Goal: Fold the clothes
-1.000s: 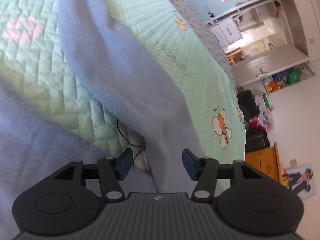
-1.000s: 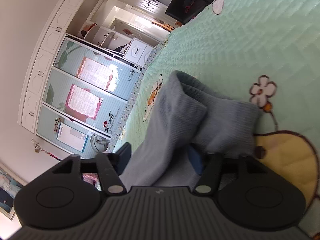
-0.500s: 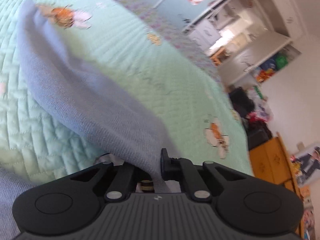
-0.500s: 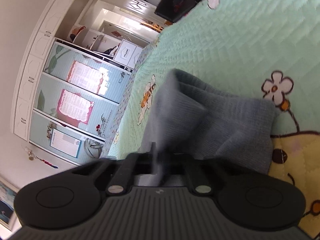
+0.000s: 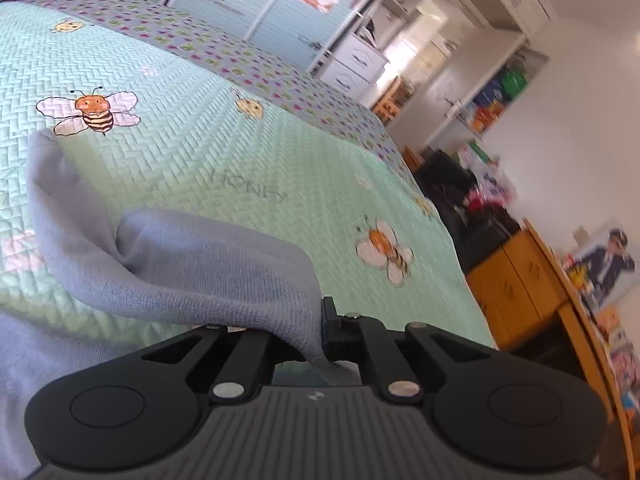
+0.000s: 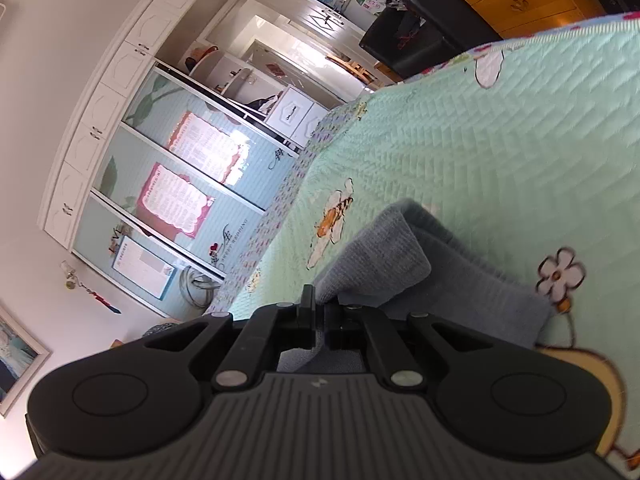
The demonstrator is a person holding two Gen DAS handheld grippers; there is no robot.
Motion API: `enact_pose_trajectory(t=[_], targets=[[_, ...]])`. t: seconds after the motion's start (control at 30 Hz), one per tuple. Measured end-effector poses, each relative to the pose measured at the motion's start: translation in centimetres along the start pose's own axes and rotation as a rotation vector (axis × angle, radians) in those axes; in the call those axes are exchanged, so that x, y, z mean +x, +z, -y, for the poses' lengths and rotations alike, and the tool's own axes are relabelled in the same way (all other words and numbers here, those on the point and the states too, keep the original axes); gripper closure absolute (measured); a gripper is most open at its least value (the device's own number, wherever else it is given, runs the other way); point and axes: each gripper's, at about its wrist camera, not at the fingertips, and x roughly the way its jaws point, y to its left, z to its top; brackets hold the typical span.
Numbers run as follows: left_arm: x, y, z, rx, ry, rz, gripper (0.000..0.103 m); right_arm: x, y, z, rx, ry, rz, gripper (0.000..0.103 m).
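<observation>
A grey-blue knit garment (image 5: 168, 264) lies on a mint quilted bedspread (image 5: 224, 168) printed with bees. My left gripper (image 5: 318, 326) is shut on a fold of that garment, which rises from the bed to the jaws and drapes over the left finger. In the right wrist view the same garment (image 6: 404, 264) shows a ribbed edge and a bunched fold. My right gripper (image 6: 318, 312) is shut on its cloth, which hangs down between the pinched fingers. The rest of the garment runs out of view at lower left in the left wrist view.
The bedspread (image 6: 500, 152) ends at a flowered border (image 5: 280, 80). Beyond the bed stand a wardrobe with blue patterned doors (image 6: 172, 184), white drawers (image 5: 356, 64), an orange wooden cabinet (image 5: 516, 280) and a black seat (image 6: 408, 40) piled with things.
Both grippers went from open around the garment to shut on it. Both then rose, the left one more and rolling, and the cloth now lifts off the bedspread.
</observation>
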Motion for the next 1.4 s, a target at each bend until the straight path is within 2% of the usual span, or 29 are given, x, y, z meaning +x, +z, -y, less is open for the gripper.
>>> enact_pose_trajectory(t=[0.2,0.33,0.47,0.57,0.77,0.93,1.07,1.23,1.4], targets=[[-0.3,-3.7,-1.3,0.057,0.048,-0.109,0.1,-2.3,-0.4,0.8,-0.001,-0.001,-0.032,0.099],[0.7,-6.5,-3.0,0.084,0.107,-0.194,0.1,-2.7,-2.0,2.4,0.018,-0.046,-0.077,0.099],[1.9,-8.5,-4.3,0.1,0.146,-0.236,0.099,-1.5,-3.5,4.5,0.045,-0.102,-0.121,0.099],[1.8,-8.7,-4.2,0.103,0.143,-0.237,0.1,-1.5,-3.8,4.9,0.034,-0.108,-0.118,0.099],[-0.3,-8.1,-2.5,0.133,0.07,-0.228,0.1,-2.4,-2.7,2.8,-0.007,-0.066,-0.093,0.099],[1.3,-10.7,-3.1,0.125,0.1,-0.313,0.099,-1.9,-2.4,3.0,-0.058,-0.142,-0.09,0.099],[2.3,-11.5,-3.4,0.142,0.121,-0.318,0.099,-1.7,-3.0,3.5,-0.106,-0.19,-0.112,0.099],[2.5,-11.5,-3.3,0.145,0.116,-0.317,0.098,-1.8,-2.9,4.5,-0.059,-0.182,-0.107,0.099],[2.6,-11.7,-4.2,0.108,0.092,-0.311,0.097,-3.6,-2.8,3.7,-0.017,-0.214,-0.056,0.087]])
